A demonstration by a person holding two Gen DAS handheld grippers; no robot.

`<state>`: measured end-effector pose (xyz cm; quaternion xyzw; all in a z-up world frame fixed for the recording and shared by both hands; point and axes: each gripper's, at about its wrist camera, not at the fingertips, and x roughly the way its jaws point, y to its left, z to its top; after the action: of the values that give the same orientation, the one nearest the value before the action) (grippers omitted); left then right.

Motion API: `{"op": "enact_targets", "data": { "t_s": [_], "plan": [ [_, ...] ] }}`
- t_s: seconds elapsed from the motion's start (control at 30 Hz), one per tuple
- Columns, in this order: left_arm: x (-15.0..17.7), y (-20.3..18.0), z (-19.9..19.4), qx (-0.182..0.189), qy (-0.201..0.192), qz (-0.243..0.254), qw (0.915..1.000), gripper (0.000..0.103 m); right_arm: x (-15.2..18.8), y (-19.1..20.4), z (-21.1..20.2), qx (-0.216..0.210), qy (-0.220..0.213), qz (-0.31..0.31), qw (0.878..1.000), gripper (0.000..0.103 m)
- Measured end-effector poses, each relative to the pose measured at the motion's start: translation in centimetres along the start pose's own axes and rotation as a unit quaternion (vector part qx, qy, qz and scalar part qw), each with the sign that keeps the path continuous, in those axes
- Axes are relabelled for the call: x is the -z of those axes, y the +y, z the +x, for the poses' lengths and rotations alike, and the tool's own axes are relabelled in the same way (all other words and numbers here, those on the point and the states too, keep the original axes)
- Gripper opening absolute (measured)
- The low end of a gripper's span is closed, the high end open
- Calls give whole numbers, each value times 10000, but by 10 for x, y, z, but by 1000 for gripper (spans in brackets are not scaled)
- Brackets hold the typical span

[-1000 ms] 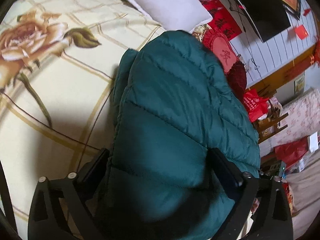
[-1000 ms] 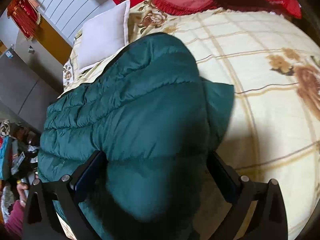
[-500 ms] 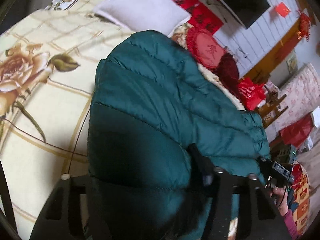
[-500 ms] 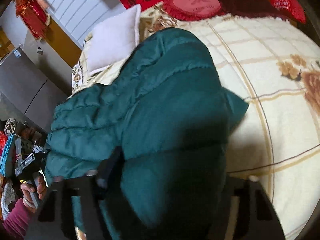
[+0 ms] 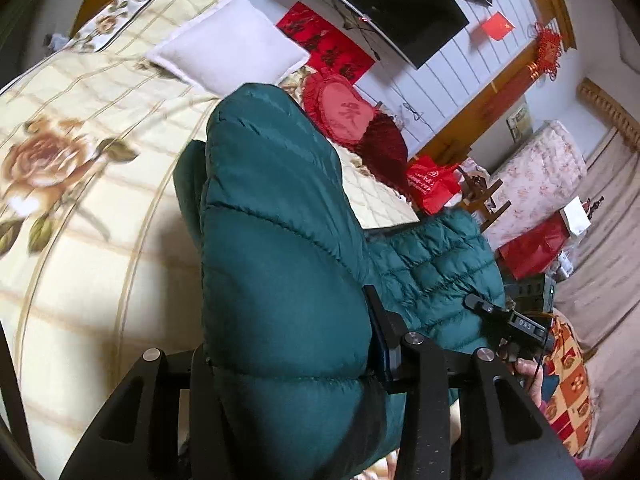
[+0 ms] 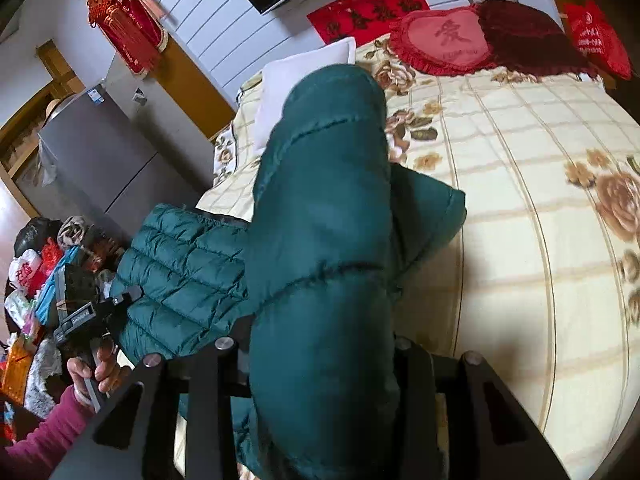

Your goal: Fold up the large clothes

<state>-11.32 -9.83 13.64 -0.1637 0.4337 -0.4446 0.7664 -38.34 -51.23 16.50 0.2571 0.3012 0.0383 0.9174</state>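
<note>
The dark teal quilted puffer jacket is gathered at its near edge and raised from the cream floral checked bedspread, its far part draped down onto the bed. It is pinched at two places so that one whole edge can be carried as a straight line — a judgement drawn from the task, since a large garment folds cleanly only when both ends of an edge travel together. In the left wrist view a thick padded roll of the jacket is held between the jaws of the left gripper; the jaws are closing, narrowed on the fabric, with padding bulging above them. In the right wrist view the same holds for the right gripper, whose jaws are closing on a similar roll of the jacket.

In each view the gripped roll runs lengthwise away from the camera towards the head of the bed, where the white square pillow and the red heart-shaped frilled cushion lie. The jacket's long axis is judged to run crosswise between the two grippers — the finer-quilted stretch spans that gap. Which end is collar or hem cannot be told.

Beside the bed, a hand in a magenta sleeve is seen on the left gripper's handle.
</note>
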Motion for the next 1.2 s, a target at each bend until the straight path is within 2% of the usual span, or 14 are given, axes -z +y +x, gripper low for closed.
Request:
{"op": "enact_targets", "data": {
  "t_s": [0.07, 0.17, 0.2, 0.23, 0.3, 0.33, 0.37, 0.5, 0.6, 0.73, 0.83, 0.97, 1.13, 1.2],
  "plan": [
    [12, 9, -5, -89, 77, -128, 9998, 43, 20, -6, -13, -38, 27, 180, 9998, 39],
    [34, 34, 1, -413, 243, -410, 9980, 44, 47, -24, -17, 255, 76, 368, 9990, 41],
    [42, 43, 9, -603, 353, -485, 9964, 45, 57, -36, -11, 475, 143, 464, 9977, 50],
    [47, 49, 15, -762, 431, -524, 9948, 49, 64, -43, -4, 730, 268, 463, 9959, 66],
    [58, 57, 25, -967, 488, -609, 9922, 59, 76, -66, 23, 1300, 753, 619, 9867, 84],
    [61, 56, 26, -1081, 434, -528, 9918, 62, 81, -71, 23, 1277, 743, 676, 9867, 86],
    [61, 53, 25, -1157, 402, -472, 9914, 63, 81, -71, 21, 1296, 676, 682, 9869, 86],
    [55, 36, 15, -1452, 484, -348, 9876, 64, 74, -36, -14, 2000, 236, 101, 9795, 86],
    [61, 24, 2, -1734, 359, -135, 9841, 64, 75, -6, -40, 1945, -18, -195, 9807, 86],
    [75, 7, -9, -2091, 122, 123, 9777, 64, 86, 33, -48, 1709, -49, -537, 9838, 87],
    [78, 1, -11, -2258, 17, 213, 9739, 64, 99, 52, -35, 1585, 31, -839, 9838, 87],
    [76, 14, -15, -2162, 77, -33, 9763, 65, 111, 65, 5, 1626, 258, -1066, 9806, 86],
    [70, 19, -12, -2136, 112, -55, 9768, 65, 117, 68, 57, 2230, 211, -1684, 9599, 90],
    [69, 18, -15, -2192, 85, -29, 9756, 65, 113, 68, 67, 2352, 177, -1689, 9570, 93]
  ]
}}
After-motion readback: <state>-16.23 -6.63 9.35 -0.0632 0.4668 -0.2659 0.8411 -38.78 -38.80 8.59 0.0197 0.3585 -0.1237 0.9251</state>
